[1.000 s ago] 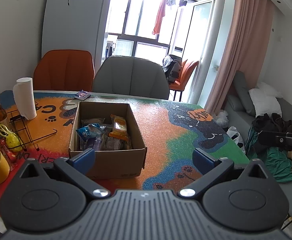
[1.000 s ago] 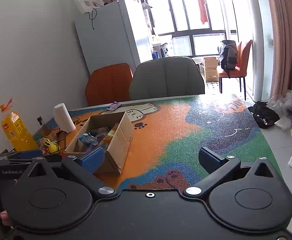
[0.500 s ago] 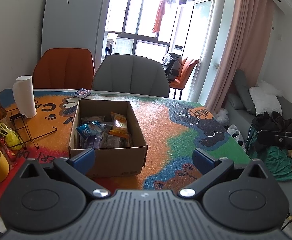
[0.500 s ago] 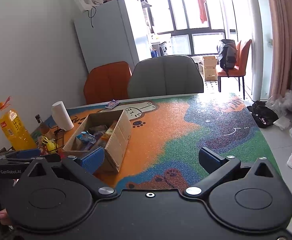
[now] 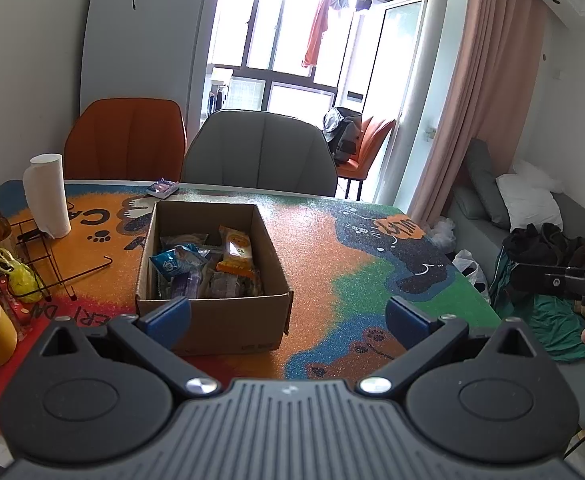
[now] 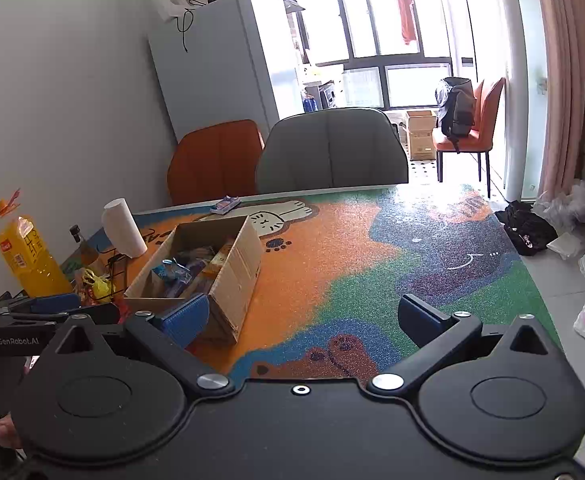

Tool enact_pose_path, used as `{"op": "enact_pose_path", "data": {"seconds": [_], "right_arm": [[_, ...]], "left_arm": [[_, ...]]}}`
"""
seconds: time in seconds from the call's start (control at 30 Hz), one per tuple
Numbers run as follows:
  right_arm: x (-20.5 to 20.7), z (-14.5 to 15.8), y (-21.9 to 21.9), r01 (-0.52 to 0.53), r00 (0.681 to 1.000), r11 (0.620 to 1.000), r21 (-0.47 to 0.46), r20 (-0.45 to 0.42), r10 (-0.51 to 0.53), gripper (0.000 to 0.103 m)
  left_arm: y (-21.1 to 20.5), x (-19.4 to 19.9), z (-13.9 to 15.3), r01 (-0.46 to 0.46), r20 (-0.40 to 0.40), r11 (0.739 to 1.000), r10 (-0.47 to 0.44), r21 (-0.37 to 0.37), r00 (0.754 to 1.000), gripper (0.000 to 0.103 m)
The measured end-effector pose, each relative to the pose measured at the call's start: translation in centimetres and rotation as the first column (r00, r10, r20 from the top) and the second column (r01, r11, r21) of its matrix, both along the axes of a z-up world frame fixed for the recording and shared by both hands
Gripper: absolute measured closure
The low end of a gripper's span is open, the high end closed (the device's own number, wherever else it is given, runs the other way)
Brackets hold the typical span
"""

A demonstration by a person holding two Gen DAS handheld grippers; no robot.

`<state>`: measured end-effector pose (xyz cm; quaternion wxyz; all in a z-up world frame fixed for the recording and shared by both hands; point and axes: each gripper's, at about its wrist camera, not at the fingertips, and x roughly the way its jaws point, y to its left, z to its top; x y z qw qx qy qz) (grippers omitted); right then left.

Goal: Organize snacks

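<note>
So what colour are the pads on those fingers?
Blue pads on black fingers, seen best in the left wrist view.

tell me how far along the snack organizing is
Barely started, by the look of it. The snack packets sit jumbled in the open cardboard box. Nothing is in hand: the left gripper and right gripper are both open and empty, short of the box. One small packet lies loose on the table.

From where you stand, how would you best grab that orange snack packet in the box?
Probably from straight above: the orange snack packet leans against other packets inside the open cardboard box, whose walls block the sides. Pinch its raised upper sealed edge, jaws across its thin faces.
</note>
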<state>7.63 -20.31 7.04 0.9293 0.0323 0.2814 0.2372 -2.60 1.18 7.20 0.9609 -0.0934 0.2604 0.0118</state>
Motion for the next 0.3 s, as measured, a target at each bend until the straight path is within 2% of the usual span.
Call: {"op": "enact_pose_path", "data": {"seconds": [0.3], "right_arm": [[0.06,-0.16,-0.14,0.003,1.000,1.000,0.001,-0.006,-0.003,0.000]], "left_arm": [[-0.10,0.04,-0.02,0.010,0.005,1.000,-0.010,-0.002,1.000,0.000]]}}
